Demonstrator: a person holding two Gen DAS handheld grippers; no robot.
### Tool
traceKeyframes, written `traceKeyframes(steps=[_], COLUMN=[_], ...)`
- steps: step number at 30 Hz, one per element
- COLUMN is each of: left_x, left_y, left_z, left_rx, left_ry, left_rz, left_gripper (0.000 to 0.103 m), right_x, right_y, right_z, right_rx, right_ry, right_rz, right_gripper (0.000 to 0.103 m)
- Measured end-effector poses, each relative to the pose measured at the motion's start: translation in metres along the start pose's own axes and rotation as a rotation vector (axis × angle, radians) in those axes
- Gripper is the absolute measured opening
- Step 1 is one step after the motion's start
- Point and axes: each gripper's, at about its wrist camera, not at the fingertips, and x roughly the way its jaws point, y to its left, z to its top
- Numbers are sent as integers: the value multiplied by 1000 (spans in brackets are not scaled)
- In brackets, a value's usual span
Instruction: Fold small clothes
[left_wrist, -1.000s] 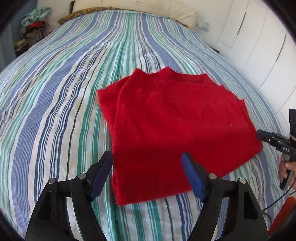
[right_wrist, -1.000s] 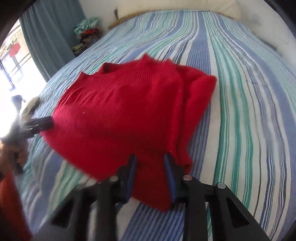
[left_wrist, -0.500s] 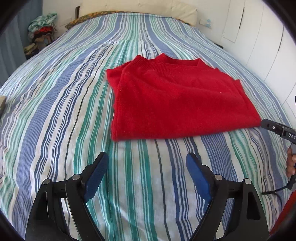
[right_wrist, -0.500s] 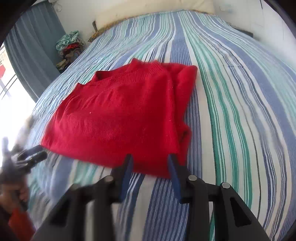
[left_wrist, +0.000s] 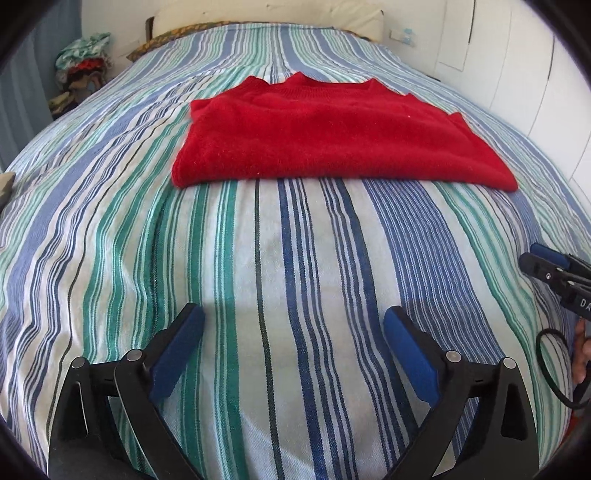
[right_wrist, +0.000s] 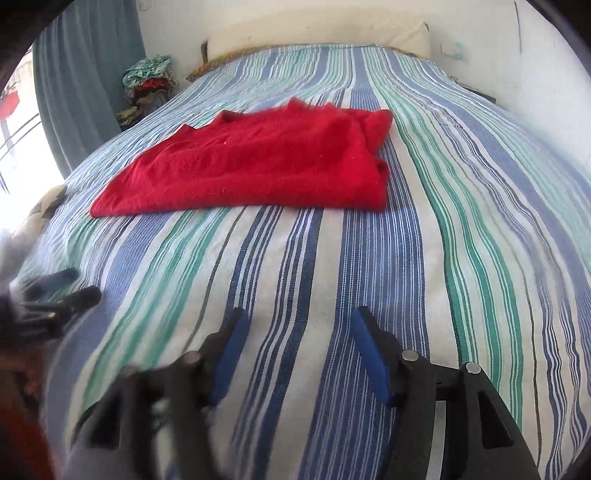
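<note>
A folded red sweater (left_wrist: 332, 136) lies flat on the striped bed cover (left_wrist: 295, 280), collar towards the headboard; it also shows in the right wrist view (right_wrist: 258, 170). My left gripper (left_wrist: 293, 325) is open and empty, well back from the sweater's near edge. My right gripper (right_wrist: 299, 328) is open and empty, also well short of the sweater. The right gripper shows at the right edge of the left wrist view (left_wrist: 554, 269). The left gripper shows blurred at the left edge of the right wrist view (right_wrist: 62, 288).
A pillow (left_wrist: 280, 14) lies at the head of the bed. A pile of clothes (left_wrist: 83, 66) stands by the far left corner next to a curtain (right_wrist: 85, 74). White cupboard doors (left_wrist: 517, 74) run along the right side.
Both grippers have pulled back from the sweater towards the foot of the bed. The right gripper's jaws have opened wider. The sweater now lies flat and free.
</note>
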Motion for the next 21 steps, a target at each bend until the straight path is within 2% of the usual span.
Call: traceKeyframes(steps=[4, 7, 9, 11, 13, 15, 17, 21], left_x=[-2, -2, -2, -4, -4, -5, -5, -6], left_y=[-1, -3, -4, -5, -5, -4, -2, -1], left_z=[-3, -7, -8, -10, -11, -11, -12, -13], left_rx=[9, 16, 17, 17, 13, 9, 5, 1], left_ry=[-10, -31, -40, -45, -49, -54, -62, -67], left_rz=[2, 10, 15, 16, 9, 2, -5, -22], left_gripper=[99, 99, 99, 99, 99, 99, 99, 99], right_x=[5, -2, -11, -14, -5, 18, 46, 108], right_y=[-3, -2, 1, 14, 31, 48, 65, 92], right_z=[-3, 16, 46, 90, 135, 175, 205, 235], right_rx=[29, 36, 22, -43, -107, -152, -188, -221], right_ry=[-10, 46, 27, -4, 7, 57, 85, 158], right_rz=[17, 36, 79, 105, 154, 191, 182, 174], right_gripper=[60, 60, 60, 60, 60, 57, 51, 34])
